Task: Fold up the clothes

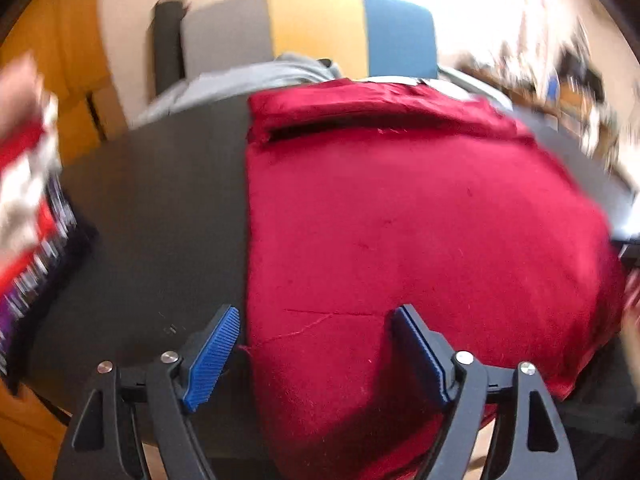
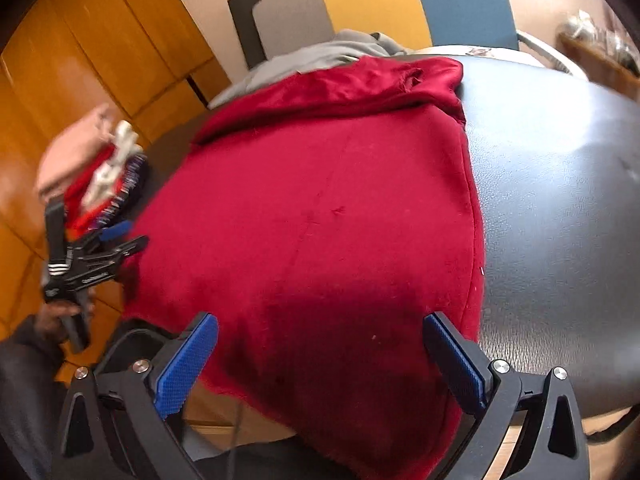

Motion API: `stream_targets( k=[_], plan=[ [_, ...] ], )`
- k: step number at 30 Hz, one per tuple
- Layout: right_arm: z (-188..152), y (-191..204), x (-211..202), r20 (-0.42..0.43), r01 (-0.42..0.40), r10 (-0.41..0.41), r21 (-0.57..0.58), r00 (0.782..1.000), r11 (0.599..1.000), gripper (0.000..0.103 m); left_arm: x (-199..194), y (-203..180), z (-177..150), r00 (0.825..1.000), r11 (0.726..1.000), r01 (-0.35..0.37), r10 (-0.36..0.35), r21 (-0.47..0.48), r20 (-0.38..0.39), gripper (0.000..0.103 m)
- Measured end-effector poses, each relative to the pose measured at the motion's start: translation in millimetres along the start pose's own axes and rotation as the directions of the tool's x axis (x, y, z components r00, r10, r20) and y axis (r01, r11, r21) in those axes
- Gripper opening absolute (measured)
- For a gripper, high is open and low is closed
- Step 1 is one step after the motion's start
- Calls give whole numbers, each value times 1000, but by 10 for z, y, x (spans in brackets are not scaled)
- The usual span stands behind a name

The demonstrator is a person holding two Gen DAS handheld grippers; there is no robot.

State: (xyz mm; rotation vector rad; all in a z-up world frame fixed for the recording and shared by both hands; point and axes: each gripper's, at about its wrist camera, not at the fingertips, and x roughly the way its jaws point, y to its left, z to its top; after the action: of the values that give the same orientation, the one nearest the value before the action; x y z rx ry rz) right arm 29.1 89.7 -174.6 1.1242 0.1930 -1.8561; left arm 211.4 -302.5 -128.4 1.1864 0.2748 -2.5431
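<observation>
While the red garment (image 1: 420, 232) lies spread on the dark table (image 1: 160, 208), filling the centre of both frames, I see my left gripper (image 1: 316, 344) and right gripper (image 2: 320, 360) gaping empty above its near edge.

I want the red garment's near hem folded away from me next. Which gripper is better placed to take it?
Probably the left gripper: its open jaws straddle the red garment's side edge at the near hem on the table. The right gripper, also open, faces mid-cloth overhanging the table edge.
</observation>
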Motion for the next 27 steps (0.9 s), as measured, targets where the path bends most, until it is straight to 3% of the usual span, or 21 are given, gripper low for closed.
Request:
stream_targets(
  k=[5, 8, 10, 11, 12, 15, 17, 21, 27],
  plan=[
    [188, -160, 123, 29, 20, -22, 61, 999, 998, 103, 177, 53, 161, 1000, 999, -27, 27, -23, 6, 102],
    [299, -212, 186, 40, 27, -30, 79, 999, 996, 103, 273, 76, 249, 1000, 999, -29, 29, -32, 4, 102],
    [305, -224, 139, 44, 11, -16, 94, 999, 996, 103, 207, 105, 236, 1000, 999, -17, 17, -48, -1, 97],
    [306, -229, 112, 46, 3, -8, 101, 999, 995, 103, 163, 121, 223, 1000, 998, -11, 11, -57, -4, 86],
    [282, -241, 24, 62, -4, -2, 106, 998, 994, 103, 119, 137, 211, 1000, 998, -4, 4, -65, -6, 82],
    [178, -292, -278, 107, -21, 8, 122, 994, 992, 103, -5, 265, 76, 999, 992, 32, -34, -119, -13, 80],
    [74, -353, -373, 88, -18, 5, 147, 996, 989, 103, -111, 379, -50, 997, 982, 70, -73, -174, -11, 77],
    [-88, -414, -316, 23, -59, 56, 192, 998, 980, 103, -288, 573, -245, 990, 952, 138, -144, -274, -3, 76],
    [-108, -554, -287, 64, -100, 86, 253, 994, 962, 103, -404, 743, -432, 976, 914, 204, -216, -352, 4, 76]
  ],
)
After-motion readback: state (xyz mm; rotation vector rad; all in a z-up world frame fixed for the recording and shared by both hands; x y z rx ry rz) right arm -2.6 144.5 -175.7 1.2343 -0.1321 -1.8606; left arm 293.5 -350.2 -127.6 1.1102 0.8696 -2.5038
